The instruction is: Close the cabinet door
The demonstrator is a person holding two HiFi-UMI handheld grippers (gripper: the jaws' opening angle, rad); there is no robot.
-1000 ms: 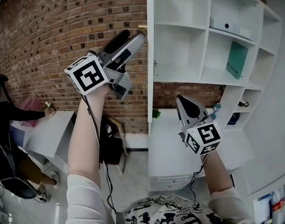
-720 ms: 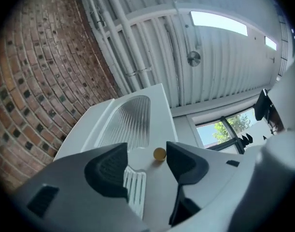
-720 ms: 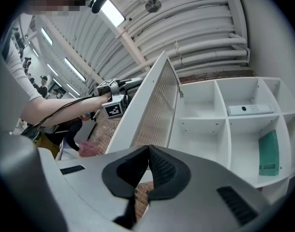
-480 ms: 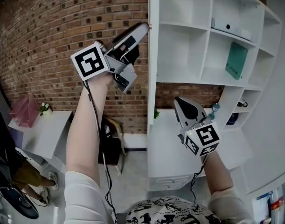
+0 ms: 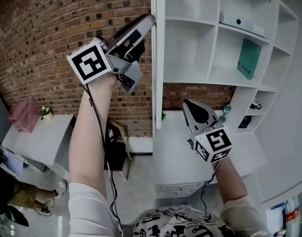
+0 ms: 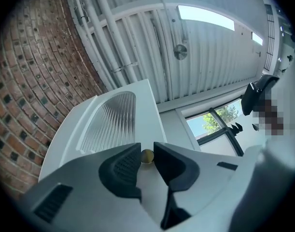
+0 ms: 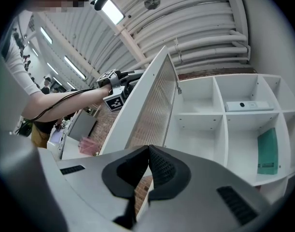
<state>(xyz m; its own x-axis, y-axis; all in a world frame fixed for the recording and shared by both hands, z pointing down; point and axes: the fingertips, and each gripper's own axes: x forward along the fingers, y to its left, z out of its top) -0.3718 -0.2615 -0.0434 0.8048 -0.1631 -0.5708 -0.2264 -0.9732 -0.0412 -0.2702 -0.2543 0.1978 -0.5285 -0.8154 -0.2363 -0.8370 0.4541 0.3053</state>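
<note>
Closing left tool (image 6: 147, 149) round knob (image 6: 147, 156) | cabinet door (image 5: 157, 73) edge-on, swung out

White open cabinet (image 5: 190, 20) of square compartments. A flat white box (image 5: 242, 21) lies on the upper right shelf. A teal book (image 5: 250, 58) stands leaning in the compartment just beneath. A white counter (image 5: 175, 147) sits below.

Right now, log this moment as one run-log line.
left gripper: jaws just closed in, pads on door knob | right gripper: shut, empty | cabinet door: open | phase: knob gripped
</note>
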